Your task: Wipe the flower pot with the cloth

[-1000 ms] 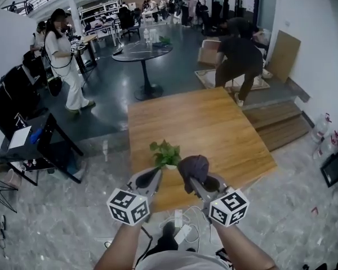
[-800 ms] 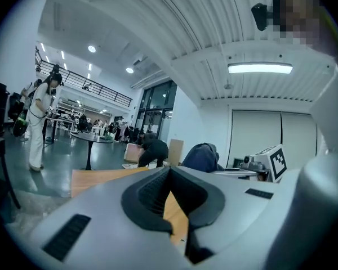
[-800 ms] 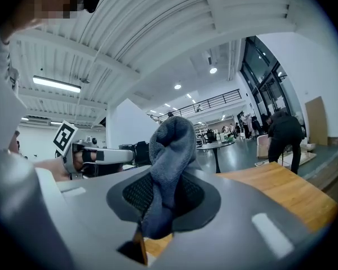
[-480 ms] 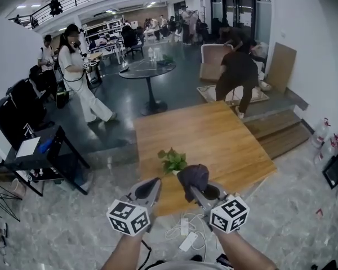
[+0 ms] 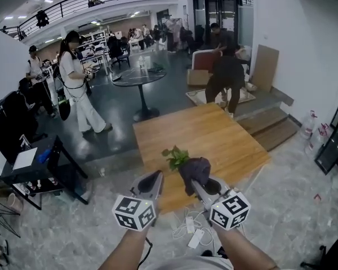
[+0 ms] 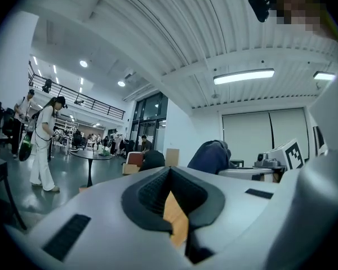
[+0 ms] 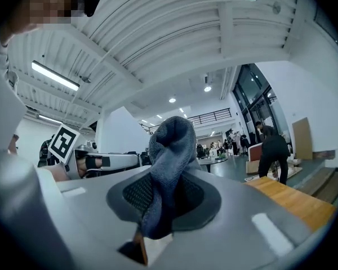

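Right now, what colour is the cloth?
The cloth is dark grey-blue, clearest in the right gripper view.

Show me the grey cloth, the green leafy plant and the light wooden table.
Grey cloth (image 7: 170, 151), right gripper view, on its bunched upper fold.
Green leafy plant (image 5: 176, 157), head view, on its leaves.
Light wooden table (image 5: 214, 131), head view, on the bare top.

Wooden counter (image 5: 219, 136) at centre, round dark table (image 5: 138, 77) above it, person in white (image 5: 78, 86) upper left, someone bending over (image 5: 225, 75) upper right.
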`<act>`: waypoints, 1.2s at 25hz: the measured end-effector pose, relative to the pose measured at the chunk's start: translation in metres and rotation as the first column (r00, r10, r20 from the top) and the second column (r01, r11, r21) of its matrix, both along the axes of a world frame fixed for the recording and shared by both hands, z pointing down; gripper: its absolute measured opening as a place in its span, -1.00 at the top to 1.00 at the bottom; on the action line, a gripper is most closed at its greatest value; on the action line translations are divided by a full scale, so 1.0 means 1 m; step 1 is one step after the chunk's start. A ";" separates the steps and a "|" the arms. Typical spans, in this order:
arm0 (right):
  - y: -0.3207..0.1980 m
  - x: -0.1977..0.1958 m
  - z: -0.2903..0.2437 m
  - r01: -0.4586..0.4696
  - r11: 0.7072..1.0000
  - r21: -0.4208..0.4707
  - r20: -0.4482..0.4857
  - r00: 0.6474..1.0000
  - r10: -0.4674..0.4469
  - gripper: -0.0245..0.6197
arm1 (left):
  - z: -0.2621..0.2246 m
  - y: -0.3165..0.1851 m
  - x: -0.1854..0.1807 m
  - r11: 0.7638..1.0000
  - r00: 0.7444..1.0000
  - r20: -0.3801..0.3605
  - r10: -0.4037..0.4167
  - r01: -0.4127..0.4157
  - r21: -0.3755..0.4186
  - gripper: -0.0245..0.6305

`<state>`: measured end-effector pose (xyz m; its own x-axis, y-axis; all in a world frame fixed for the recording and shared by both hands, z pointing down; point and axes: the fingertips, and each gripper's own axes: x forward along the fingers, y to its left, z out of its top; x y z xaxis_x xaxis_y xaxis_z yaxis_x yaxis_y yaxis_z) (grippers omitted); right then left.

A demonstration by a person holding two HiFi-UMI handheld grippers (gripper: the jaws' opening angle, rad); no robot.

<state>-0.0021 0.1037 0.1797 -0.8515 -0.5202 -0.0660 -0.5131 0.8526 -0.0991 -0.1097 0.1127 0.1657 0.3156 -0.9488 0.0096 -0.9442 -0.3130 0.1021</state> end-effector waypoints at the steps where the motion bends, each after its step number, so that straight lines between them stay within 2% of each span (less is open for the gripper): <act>1: 0.009 -0.002 -0.002 -0.013 1.000 0.005 0.002 1.000 0.013 0.71 | 0.002 0.008 -0.003 1.000 1.000 0.001 0.008 -0.008 -0.006 0.91; 5: 0.040 -0.016 -0.008 -0.053 0.998 0.024 -0.005 0.999 0.054 0.71 | 0.006 0.034 -0.017 0.999 0.999 -0.007 0.035 -0.035 -0.014 0.91; 13: 0.073 -0.042 -0.014 -0.092 0.995 0.039 -0.026 0.995 0.093 0.71 | -0.004 0.067 -0.044 0.998 0.998 -0.023 0.053 -0.053 0.020 0.91; 21: 0.080 -0.058 -0.020 -0.104 0.993 0.046 -0.033 0.994 0.106 0.72 | -0.007 0.074 -0.061 0.998 0.997 -0.037 0.065 -0.064 0.026 0.91; 30: 0.080 -0.060 -0.019 -0.121 0.992 0.046 -0.035 0.992 0.122 0.72 | -0.004 0.076 -0.064 0.996 0.995 -0.050 0.082 -0.080 0.031 0.91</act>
<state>-0.0626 0.1842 0.1606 -0.7845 -0.6172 -0.0606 -0.6158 0.7868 -0.0418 -0.1735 0.1889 0.1616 0.3906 -0.9199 -0.0352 -0.9095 -0.3916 0.1397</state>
